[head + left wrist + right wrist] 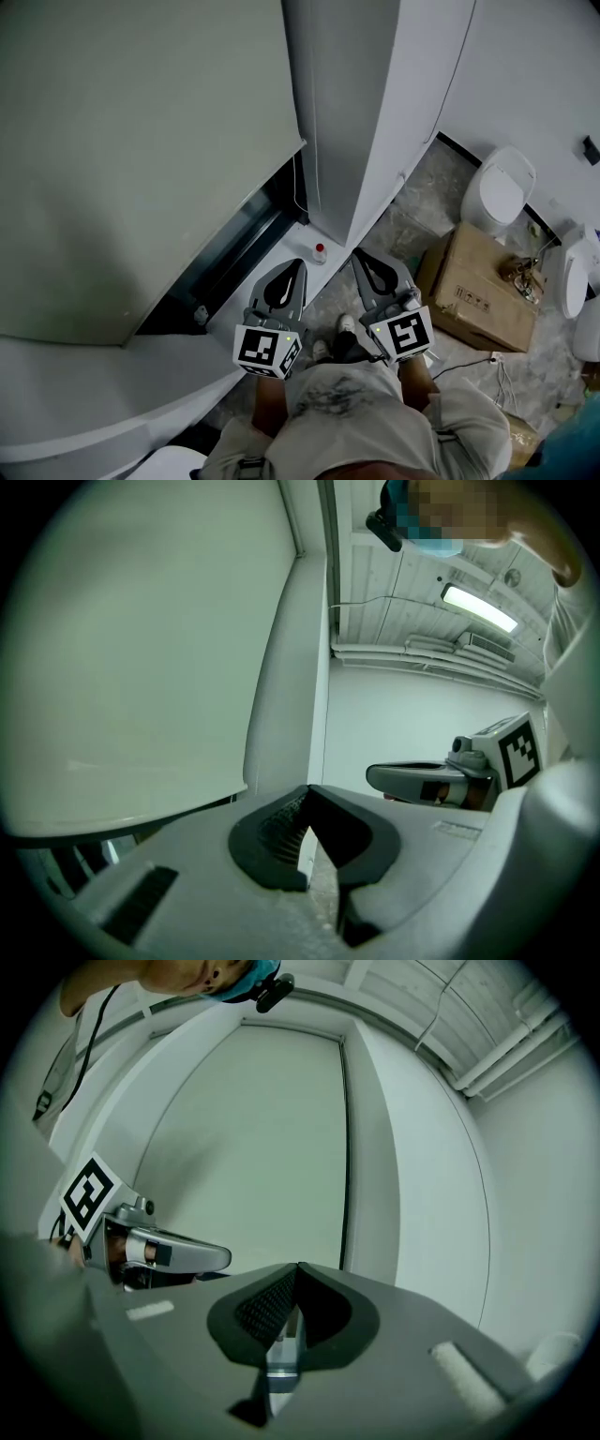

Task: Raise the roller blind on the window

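The roller blind [141, 159] is a large pale grey-green sheet over the window, and it reaches down to its bottom edge [220, 239] just above the dark window frame [234, 262]. A thin white cord [299, 192] hangs by the blind's right edge. My left gripper [300, 265] and right gripper [357, 253] are held side by side below that corner, both shut with nothing between their jaws. In the left gripper view the blind [141, 649] fills the left, above the left gripper [307, 789]. The right gripper view shows the blind [272, 1138] ahead of the right gripper [298, 1266].
A white pillar [375, 112] stands right of the window. A small red-capped bottle [320, 251] sits on the floor by its base. A cardboard box [478, 286] and a white toilet [499, 192] are at the right. The person's shoes [333, 345] are below the grippers.
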Demonstrator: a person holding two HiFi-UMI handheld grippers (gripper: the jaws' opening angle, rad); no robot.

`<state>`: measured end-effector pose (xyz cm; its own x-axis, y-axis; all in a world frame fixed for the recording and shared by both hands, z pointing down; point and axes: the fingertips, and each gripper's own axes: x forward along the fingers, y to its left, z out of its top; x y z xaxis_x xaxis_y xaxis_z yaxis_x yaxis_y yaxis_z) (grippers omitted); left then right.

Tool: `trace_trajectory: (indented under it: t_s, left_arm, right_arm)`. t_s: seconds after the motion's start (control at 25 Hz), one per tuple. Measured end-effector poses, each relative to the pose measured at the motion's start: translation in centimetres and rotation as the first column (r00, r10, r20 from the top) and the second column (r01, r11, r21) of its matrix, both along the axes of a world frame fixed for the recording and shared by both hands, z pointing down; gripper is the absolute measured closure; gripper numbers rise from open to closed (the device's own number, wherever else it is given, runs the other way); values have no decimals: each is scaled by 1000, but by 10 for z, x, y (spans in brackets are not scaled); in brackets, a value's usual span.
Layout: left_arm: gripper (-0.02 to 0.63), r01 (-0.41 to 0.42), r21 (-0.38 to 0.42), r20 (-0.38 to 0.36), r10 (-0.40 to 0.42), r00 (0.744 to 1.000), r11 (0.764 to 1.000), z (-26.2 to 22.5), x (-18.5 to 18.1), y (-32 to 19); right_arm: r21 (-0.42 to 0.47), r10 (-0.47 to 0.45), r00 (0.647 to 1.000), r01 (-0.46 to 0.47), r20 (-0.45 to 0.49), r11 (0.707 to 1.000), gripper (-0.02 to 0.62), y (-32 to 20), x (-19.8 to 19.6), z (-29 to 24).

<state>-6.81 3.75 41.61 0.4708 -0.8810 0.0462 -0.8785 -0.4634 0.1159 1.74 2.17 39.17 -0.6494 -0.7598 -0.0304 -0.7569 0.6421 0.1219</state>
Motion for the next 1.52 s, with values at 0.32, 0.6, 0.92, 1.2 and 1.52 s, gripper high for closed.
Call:
trace_trajectory:
  t_s: [0.32,0.6,0.92,1.2,1.52]
  left_arm:
    - [600,44,20,-6,-44,999,999,-13,19,-50]
    - [600,79,25,11,-80,997,997,-14,40,-77]
    - [600,76,29,25,-77,997,997,-19,38,-116]
    - [599,47,30,33,-48,998,998,-23,27,-151]
    - [599,13,31,26,-13,1000,999,-22,7,-185]
  right_arm:
    - [25,-51,998,51,24,998,584,-54,18,-13]
    - [27,-85,996,84,41,996,584,-85,39,-14]
    - [4,-94,995,94,41,996,584,-113,35,-11]
    - [13,-69,997,69,24,998,584,-139,20,-17]
    - [22,-47,999,47,6,999,584,-164,-7,-18]
